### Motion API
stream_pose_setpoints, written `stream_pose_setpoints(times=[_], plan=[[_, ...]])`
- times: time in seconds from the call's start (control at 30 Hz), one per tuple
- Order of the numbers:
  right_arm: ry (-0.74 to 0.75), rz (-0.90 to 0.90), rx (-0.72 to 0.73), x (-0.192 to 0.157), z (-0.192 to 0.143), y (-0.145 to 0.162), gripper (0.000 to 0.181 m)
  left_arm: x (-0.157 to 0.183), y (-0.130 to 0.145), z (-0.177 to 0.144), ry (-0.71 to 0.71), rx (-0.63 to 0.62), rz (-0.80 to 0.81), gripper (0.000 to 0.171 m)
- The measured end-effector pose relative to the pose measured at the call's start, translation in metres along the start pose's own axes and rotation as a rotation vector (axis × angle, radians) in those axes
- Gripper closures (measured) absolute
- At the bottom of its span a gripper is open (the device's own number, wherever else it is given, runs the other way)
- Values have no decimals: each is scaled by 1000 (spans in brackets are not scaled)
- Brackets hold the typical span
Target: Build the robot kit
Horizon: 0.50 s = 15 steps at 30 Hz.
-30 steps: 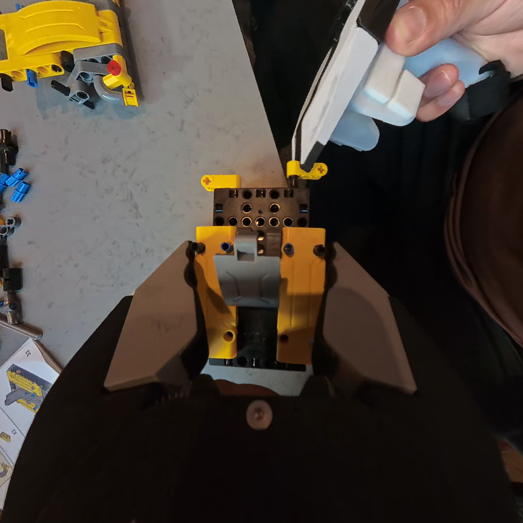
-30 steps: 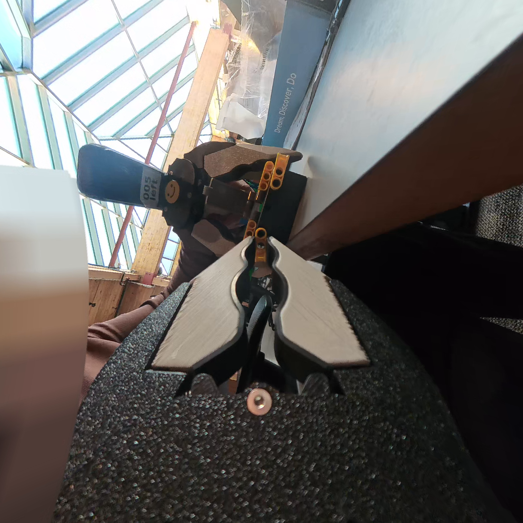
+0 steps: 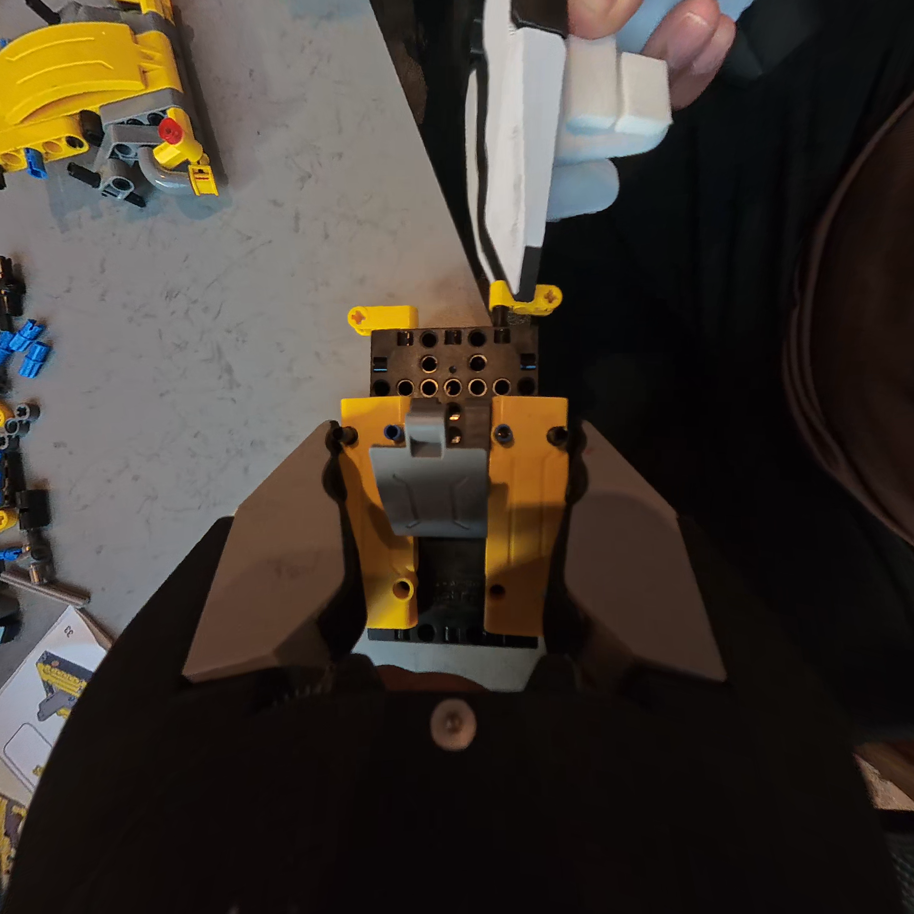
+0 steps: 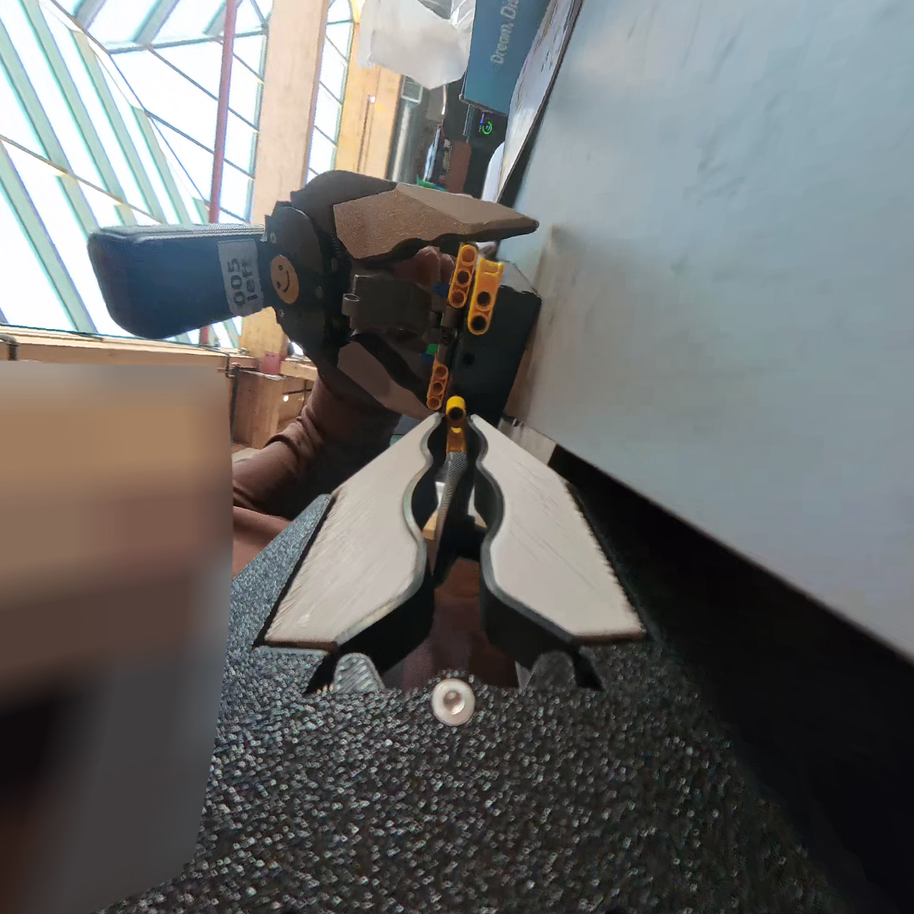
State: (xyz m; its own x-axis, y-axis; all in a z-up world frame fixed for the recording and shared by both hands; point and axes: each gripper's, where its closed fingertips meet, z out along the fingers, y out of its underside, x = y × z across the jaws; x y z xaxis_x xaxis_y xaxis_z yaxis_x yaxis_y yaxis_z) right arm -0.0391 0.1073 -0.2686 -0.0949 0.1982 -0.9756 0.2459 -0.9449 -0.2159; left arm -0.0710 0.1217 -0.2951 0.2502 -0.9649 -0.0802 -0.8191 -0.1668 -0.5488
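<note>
Since a second ago, the right gripper [image 3: 514,277] has swung more upright above the brick assembly, and its tips now sit over the small yellow connector [image 3: 526,299] at the assembly's far right corner. The left gripper [image 3: 455,494] is clenched on the yellow and black brick assembly [image 3: 455,445], its two tan fingers [image 3: 277,559] pressed against the yellow side panels, with a grey flap [image 3: 430,489] on top. The assembly is held at the edge of the pale grey table [image 3: 247,297].

In the right wrist view, the right gripper [image 4: 455,420] pinches the yellow connector [image 4: 455,410] between its nearly closed tips, just beside the assembly [image 4: 475,316] in the left gripper [image 4: 435,316].

On the table lie a larger yellow and grey brick model [image 3: 99,109], loose blue pins [image 3: 24,346] and an instruction booklet [image 3: 44,692].
</note>
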Motion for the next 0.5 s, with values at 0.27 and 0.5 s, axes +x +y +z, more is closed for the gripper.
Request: stream_pose_setpoints(times=[0.27, 0.5], plan=[[100, -142, -92, 2, 3, 3, 179, 0, 1, -1, 9, 11, 11, 83], [161, -237, -247, 2, 4, 4, 179, 2, 1, -1, 10, 18, 18, 82]])
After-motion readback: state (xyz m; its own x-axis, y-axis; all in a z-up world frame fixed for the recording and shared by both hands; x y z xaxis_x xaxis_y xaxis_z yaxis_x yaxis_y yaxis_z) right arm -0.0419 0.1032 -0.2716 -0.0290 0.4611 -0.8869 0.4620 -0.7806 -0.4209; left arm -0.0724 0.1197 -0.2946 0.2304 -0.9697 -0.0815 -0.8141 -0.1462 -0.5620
